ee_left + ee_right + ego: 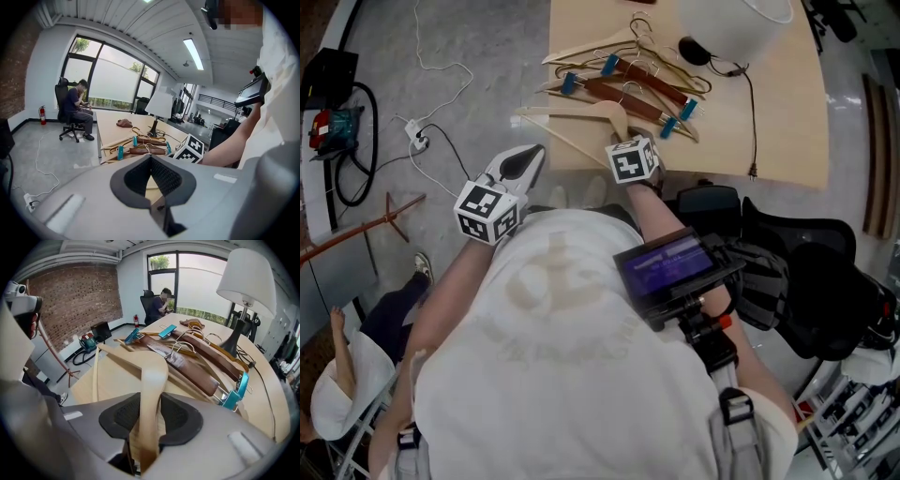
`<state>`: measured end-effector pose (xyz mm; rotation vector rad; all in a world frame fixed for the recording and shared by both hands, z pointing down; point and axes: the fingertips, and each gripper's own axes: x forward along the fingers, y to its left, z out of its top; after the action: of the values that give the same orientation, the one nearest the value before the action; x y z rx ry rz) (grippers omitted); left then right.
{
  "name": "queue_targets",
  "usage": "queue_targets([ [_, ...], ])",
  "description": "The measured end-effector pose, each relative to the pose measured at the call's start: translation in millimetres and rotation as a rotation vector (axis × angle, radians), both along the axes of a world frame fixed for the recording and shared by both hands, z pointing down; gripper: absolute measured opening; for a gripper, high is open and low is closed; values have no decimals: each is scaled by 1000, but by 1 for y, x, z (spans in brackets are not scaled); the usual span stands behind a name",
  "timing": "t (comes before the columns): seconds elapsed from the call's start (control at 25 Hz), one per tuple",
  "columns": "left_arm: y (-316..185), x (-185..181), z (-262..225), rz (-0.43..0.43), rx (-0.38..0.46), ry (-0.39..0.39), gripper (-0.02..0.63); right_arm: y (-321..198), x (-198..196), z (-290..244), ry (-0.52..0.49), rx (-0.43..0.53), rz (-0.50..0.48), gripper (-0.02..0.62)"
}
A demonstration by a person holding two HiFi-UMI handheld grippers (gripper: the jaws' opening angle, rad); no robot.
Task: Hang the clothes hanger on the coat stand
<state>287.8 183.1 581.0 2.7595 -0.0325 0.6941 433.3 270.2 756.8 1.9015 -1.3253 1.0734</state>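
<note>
Right tool (149,405): closed onto one arm of the pale, bare-wood clothes hanger (151,371), pads against both its sides. Gripping the arm rather than the hook probably left the hook free for hanging.
Left tool (151,158): jaws together on nothing, held off the table's left edge, seemingly spare.
Hanger's place: flat at the near edge of the light wooden table (769,141).
Just beyond: pile of dark brown wooden hangers with teal clips (628,86); their wire hooks could snag the lift.
Further back: white-shaded table lamp (731,23), its cord trailing.
Coat stand: likely the rust-brown pole with splayed feet (356,236) on the floor, well apart to the left.
In the way: white floor cables (422,141) and a seated person (342,384).
</note>
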Motion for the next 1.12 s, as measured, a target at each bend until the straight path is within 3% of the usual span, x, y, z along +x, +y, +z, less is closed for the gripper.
queue_targets([
  [0.52,-5,11,-2,-44,27,2,2,-3,0,-29,36,157,-65,140],
  [0.68,14,13,14,-53,-5,-4,2,22,12,-24,44,177,-54,140],
  [0.84,-15,-8,10,-129,29,-22,2,-24,4,-50,39,257,-123,140],
  [1.12,-34,-40,9,-225,8,0,2,-69,-26,-80,58,331,-270,140],
])
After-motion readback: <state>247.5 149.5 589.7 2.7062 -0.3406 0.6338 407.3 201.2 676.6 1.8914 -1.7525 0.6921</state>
